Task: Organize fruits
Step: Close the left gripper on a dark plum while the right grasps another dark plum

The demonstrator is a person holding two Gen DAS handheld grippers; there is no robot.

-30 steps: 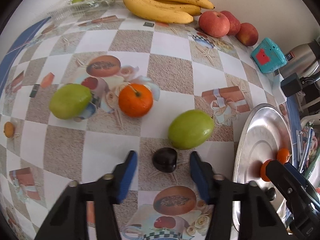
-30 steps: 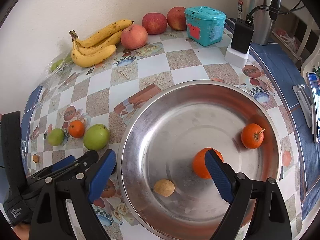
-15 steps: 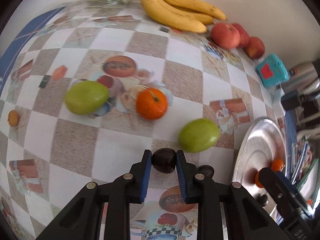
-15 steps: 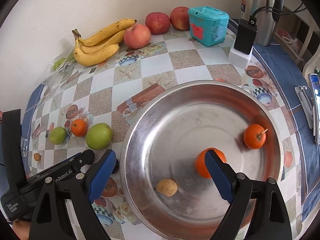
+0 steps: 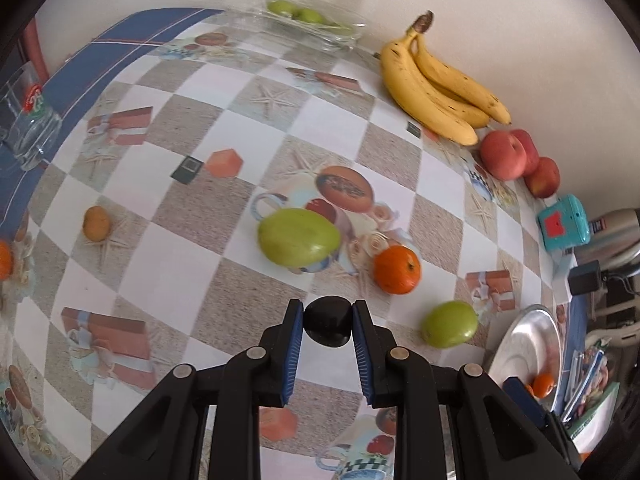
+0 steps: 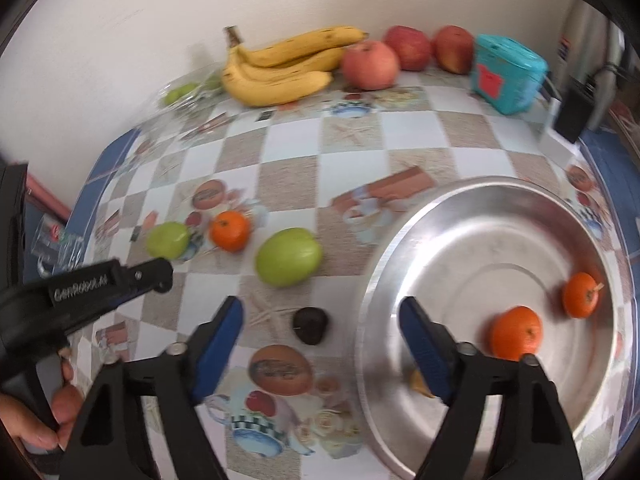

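Note:
My left gripper is shut on a small dark plum and holds it above the checkered tablecloth. Beyond it lie a large green fruit, an orange and a smaller green fruit. My right gripper is open and empty, astride the left rim of the steel tray. The tray holds two oranges and a small tan fruit partly hidden by a finger. A second dark plum lies on the cloth between the right fingers. The left gripper body shows at left.
Bananas, three red apples and a teal box line the wall. A bag with green fruit sits at the back. A glass, a small tan fruit and another orange are at the left. A kettle and charger stand at right.
My left gripper closed on the dark plum, lifted it and swung left. My right gripper moved left off the tray centre to its left rim, still open.

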